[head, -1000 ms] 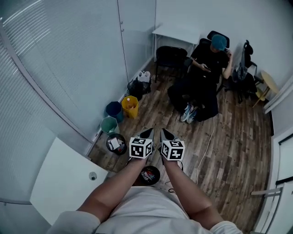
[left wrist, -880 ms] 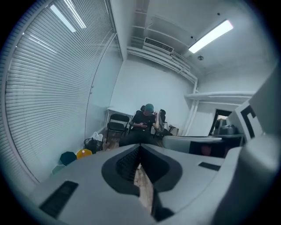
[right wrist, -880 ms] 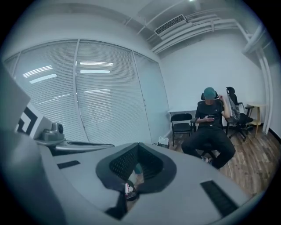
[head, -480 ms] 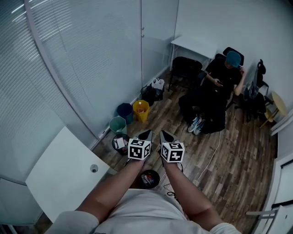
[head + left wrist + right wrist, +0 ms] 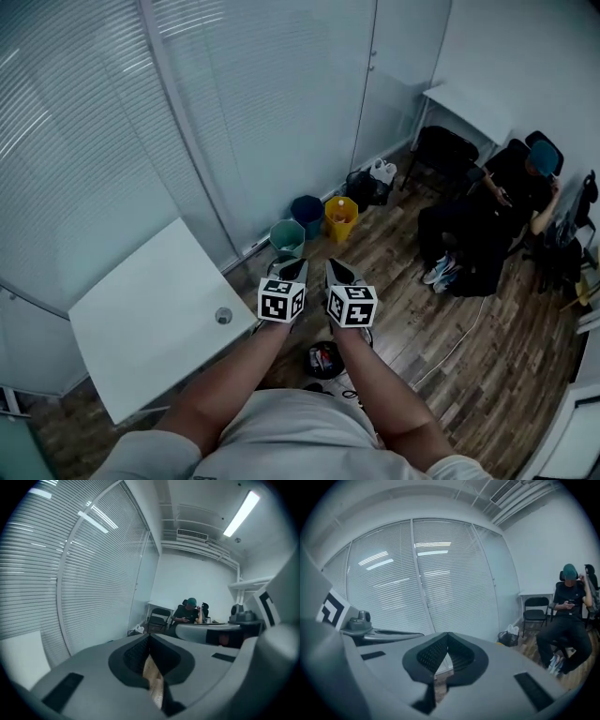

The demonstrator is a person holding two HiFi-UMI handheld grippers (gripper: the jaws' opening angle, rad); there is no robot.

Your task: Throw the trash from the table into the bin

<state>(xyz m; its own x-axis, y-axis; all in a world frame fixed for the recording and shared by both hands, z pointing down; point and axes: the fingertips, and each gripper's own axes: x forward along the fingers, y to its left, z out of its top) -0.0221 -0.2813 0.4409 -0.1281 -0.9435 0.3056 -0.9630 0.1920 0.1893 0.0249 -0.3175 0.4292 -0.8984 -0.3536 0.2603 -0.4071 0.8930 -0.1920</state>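
Since both hand-held grippers are pressed shut with nothing between their jaws, neither the left gripper (image 5: 292, 271) nor the right gripper (image 5: 339, 273), held side by side ahead of the person's forearms (image 5: 234, 384), carries any trash at this moment; just below, between those forearms, stands a round black bin (image 5: 323, 358) with something red inside.

Left of the left gripper lies the white rectangular table (image 5: 141, 342); on its top, near the edge closest to the grippers, sits one small round grey thing (image 5: 223, 316), too small to name; if it is trash, I judge it is what the task wants lifted.

To take it well, one gripper should open before it comes near, descend with a jaw on either side, and close only once the pads bracket the thing; something so low and small may skid across the smooth top if a single jaw nudges it, so the approach is best made from above and slowed at the end; the other gripper should stay clear of the table's edge.

Farther off, along the foot of the blind-covered glass wall (image 5: 234, 112), a teal bin (image 5: 287, 236), a blue bin (image 5: 307, 212) and a yellow bin (image 5: 340, 217) stand close together, a black mesh bin (image 5: 361, 187) beyond them; which bin is meant I cannot tell; the black one at the feet would spare a long carry.

Farthest, at the right, is a seated person (image 5: 487, 225) in dark clothes; any swing should stay away from there.
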